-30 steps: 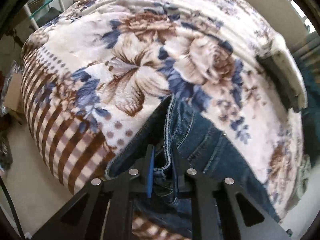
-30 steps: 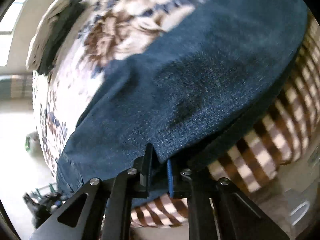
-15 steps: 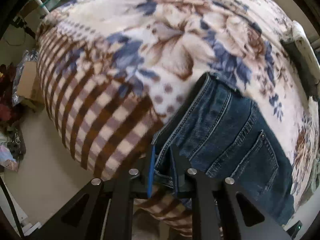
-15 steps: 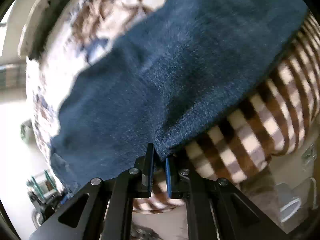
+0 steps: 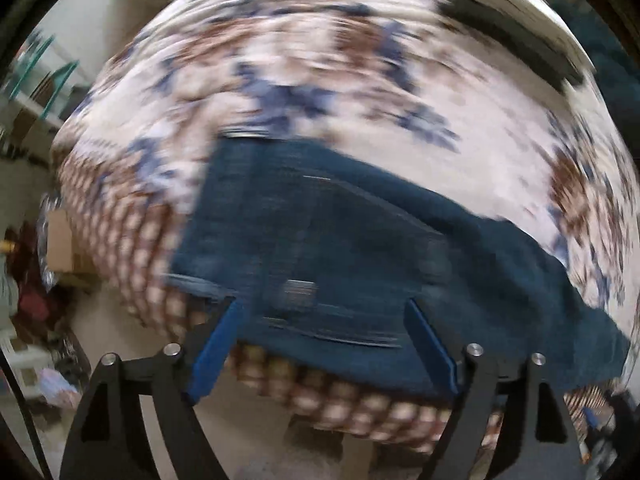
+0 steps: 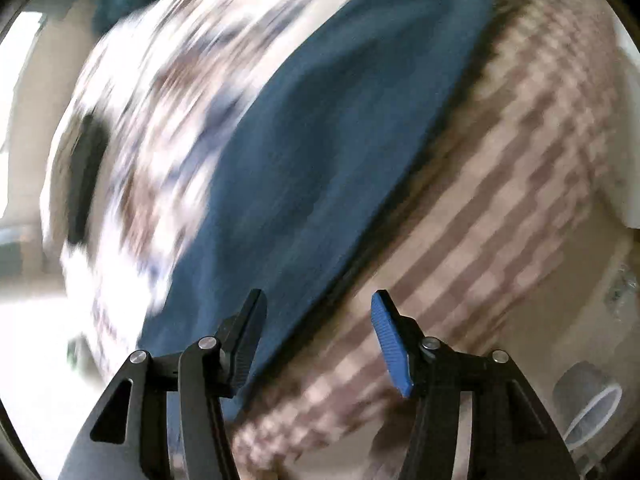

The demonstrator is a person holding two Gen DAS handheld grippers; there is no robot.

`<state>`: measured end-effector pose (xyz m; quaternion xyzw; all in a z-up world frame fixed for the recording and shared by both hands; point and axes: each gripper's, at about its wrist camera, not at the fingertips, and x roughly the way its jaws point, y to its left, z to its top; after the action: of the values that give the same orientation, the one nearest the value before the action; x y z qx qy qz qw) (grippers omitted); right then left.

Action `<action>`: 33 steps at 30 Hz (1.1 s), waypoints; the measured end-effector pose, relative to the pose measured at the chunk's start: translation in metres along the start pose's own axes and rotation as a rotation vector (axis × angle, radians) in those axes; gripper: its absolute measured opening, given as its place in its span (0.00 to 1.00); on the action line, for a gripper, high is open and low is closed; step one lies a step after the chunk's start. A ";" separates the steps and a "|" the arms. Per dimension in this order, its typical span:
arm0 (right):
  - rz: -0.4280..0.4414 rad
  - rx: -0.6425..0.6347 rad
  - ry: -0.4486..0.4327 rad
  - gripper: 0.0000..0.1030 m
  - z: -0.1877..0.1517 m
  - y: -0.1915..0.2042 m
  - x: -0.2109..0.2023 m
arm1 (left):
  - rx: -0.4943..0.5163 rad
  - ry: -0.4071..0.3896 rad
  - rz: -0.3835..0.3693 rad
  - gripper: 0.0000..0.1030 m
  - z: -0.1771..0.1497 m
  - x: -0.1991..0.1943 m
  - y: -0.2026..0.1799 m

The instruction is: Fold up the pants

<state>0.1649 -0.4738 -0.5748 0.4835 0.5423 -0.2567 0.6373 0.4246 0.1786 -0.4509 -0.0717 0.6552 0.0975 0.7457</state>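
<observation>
Dark blue jeans (image 5: 332,256) lie flat along the near edge of a bed under a floral and brown-checked blanket (image 5: 320,80). Both views are motion-blurred. My left gripper (image 5: 324,320) is open and empty, its blue pads (image 5: 216,344) apart just in front of the waistband end. In the right wrist view the jeans (image 6: 320,152) run as a long blue band up to the right. My right gripper (image 6: 316,316) is open and empty, over the jeans' near edge and the checked blanket border (image 6: 500,184).
A dark cushion with a white edge (image 5: 516,28) lies at the far side of the bed. A cardboard box (image 5: 60,244) and clutter sit on the floor at left. A white round container (image 6: 592,404) stands on the floor at lower right.
Both grippers have opened and let go of the jeans, which now lie flat on the bed. Both have pulled back from the cloth and are moving fast.
</observation>
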 end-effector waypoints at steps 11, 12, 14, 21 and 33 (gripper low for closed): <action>-0.144 0.196 -0.284 0.56 0.213 -0.102 -0.017 | 0.181 -0.074 0.044 0.80 0.006 0.021 -0.199; -0.129 0.214 -0.261 0.56 0.226 -0.109 -0.009 | 0.183 -0.071 0.053 0.80 0.006 0.024 -0.209; -0.091 0.231 -0.198 0.49 0.246 -0.119 0.012 | 0.180 -0.059 0.055 0.80 0.007 0.030 -0.225; -0.047 0.267 -0.306 0.09 0.251 -0.137 -0.003 | 0.177 -0.041 0.115 0.80 -0.004 0.040 -0.242; -0.113 0.076 -0.063 0.59 0.256 -0.086 -0.020 | 0.070 -0.008 0.083 0.80 0.000 0.027 -0.186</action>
<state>0.1995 -0.7411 -0.5992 0.4677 0.5383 -0.3280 0.6196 0.4725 -0.0009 -0.4814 -0.0178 0.6575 0.1059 0.7458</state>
